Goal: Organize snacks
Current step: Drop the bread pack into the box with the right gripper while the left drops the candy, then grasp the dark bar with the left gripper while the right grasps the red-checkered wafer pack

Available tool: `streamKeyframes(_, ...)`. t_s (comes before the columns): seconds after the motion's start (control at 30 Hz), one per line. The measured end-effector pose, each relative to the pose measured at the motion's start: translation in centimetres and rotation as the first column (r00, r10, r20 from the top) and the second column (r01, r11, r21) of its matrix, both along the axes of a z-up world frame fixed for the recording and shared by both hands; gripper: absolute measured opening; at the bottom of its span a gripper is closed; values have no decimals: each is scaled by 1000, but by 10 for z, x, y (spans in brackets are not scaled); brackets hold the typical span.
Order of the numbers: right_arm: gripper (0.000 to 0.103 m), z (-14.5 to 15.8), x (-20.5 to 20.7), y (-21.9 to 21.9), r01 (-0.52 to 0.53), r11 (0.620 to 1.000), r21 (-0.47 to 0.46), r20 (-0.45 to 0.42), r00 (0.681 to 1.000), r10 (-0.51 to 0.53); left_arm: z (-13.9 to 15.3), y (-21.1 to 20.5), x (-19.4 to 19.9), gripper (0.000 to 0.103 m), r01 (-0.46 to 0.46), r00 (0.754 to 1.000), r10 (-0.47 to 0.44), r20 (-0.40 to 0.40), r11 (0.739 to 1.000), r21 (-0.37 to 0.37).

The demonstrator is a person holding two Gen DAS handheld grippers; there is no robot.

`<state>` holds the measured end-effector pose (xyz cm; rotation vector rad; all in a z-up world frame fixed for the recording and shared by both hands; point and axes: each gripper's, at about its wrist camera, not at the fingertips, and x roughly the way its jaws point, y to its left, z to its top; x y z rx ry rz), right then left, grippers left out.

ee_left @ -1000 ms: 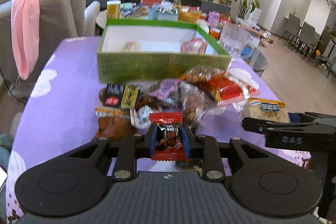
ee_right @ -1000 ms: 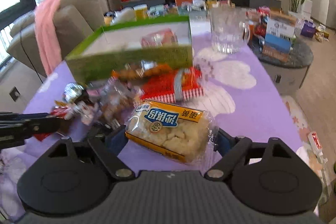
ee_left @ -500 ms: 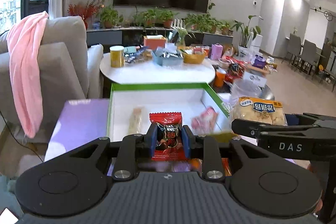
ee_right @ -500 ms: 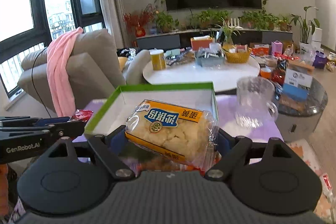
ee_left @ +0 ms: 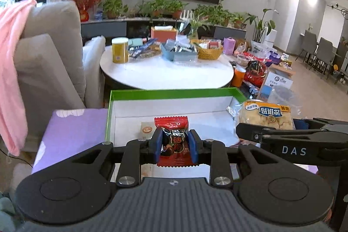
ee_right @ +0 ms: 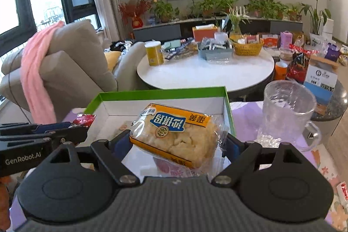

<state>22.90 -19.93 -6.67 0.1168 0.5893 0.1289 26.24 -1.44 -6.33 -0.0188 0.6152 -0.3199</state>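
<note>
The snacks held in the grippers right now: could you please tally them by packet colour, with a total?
Red packet: 1, the candy in the left gripper
Yellow packet: 1, the pastry in the right gripper
Total: 2, both held over the green box

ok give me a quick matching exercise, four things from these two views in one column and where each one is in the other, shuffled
Things:
1. red candy packet
2. yellow pastry packet
3. glass mug
4. pink cloth

Places:
A. draped over the sofa
B. standing on the purple tablecloth, right of the green box
C. clamped in the left gripper
D. clamped in the right gripper

Pairs: 1-C, 2-D, 3-B, 4-A
</note>
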Motion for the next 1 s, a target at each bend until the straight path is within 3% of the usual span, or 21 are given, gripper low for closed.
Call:
streamKeyframes(0.13, 74, -4, 1, 0, 49, 999, -18, 56, 997, -48, -9, 3, 11, 36, -40, 999, 41, -8, 999, 13)
streamKeyframes(0.23, 74, -2, -4, 0, 36, 999, -34, 59, 998, -34, -8, 9, 10, 39, -64, 998, 65, -20, 998, 16)
streamKeyframes(0.43, 74, 6, -17, -5, 47, 999, 24, 31, 998, -48, -2, 18, -9, 39, -79, 997, 79, -11, 997, 17)
streamKeyframes(0.73, 74, 21, -52, -10, 48, 999, 7, 39, 998, -48, 2, 26, -51, 40, -64, 997, 64, -33, 998, 7)
streamKeyframes(1.0, 74, 14, -81, -19, 65, 998, -12, 2, 998, -65, -12, 34, -91, 40, -71, 994, 72, -87, 997, 14)
